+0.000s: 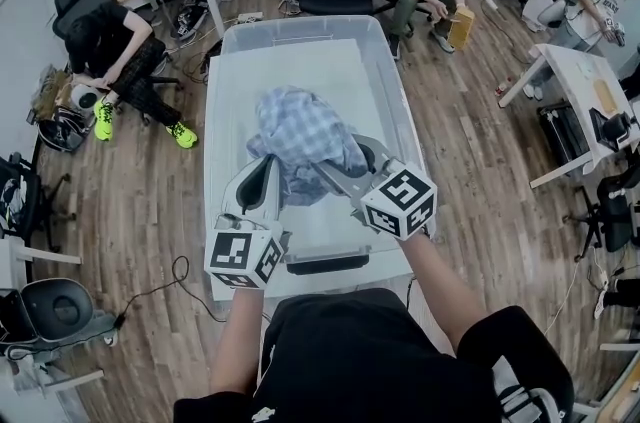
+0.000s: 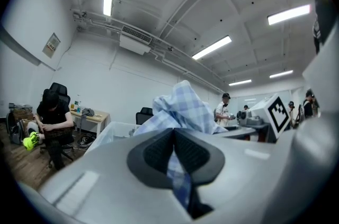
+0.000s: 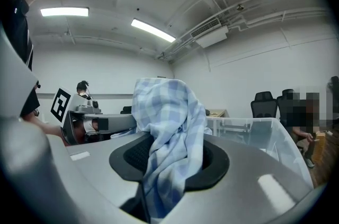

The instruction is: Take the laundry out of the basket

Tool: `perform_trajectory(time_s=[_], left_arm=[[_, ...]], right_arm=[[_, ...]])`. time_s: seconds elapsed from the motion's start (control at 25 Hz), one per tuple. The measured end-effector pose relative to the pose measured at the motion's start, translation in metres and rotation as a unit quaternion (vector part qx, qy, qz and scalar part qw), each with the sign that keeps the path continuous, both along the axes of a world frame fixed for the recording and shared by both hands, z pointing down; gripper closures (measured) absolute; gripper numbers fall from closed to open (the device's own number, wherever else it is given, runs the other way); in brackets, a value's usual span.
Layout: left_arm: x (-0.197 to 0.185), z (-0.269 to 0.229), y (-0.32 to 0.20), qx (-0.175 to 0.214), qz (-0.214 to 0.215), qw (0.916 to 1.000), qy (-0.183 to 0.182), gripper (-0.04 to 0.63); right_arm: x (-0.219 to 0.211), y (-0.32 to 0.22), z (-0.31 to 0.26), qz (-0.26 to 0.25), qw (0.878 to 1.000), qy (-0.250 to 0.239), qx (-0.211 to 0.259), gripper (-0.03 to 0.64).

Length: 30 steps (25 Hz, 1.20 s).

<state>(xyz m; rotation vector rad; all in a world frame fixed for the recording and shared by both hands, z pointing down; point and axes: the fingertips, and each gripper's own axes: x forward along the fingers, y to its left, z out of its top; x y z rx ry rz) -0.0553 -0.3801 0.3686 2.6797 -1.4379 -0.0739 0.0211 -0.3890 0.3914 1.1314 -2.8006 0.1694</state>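
— Over the middle of the clear basket [image 1: 395, 81] hangs the blue checked cloth [image 1: 300, 136], bunched up. Whether its lowest fold touches the bottom is not clear. Who has it?
— Both do. The left gripper [image 2: 174, 157] has its fingers almost together on a thin fold. The right gripper [image 3: 169, 162] has its fingers a little apart, clamped on a thicker bunch.
— How will it handle?
— Light, soft and limp, by the look of it: it sags between the two holds and drapes over the fingers. It seems neither slippery nor fragile. A gathered bunch near the top is the best hold, so less trails over the rim.
— And the count?
— One cloth, one basket, two grippers. No second garment shows inside.
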Motion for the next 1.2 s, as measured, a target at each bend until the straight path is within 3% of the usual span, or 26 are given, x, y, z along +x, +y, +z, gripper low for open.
perform_trajectory(time_s=[1.04,1.2], left_arm=[[0.006,-0.005,0.036,0.007,0.002,0.9999,-0.008,0.588],[0.015,-0.005,0.046,0.023,0.004,0.9992,-0.033,0.588]], right_arm=[[-0.005,0.044,-0.007,-0.009,1.0,-0.008,0.005,0.465],[-0.002,0.051,-0.005,-0.007,1.0,-0.007,0.008,0.466]])
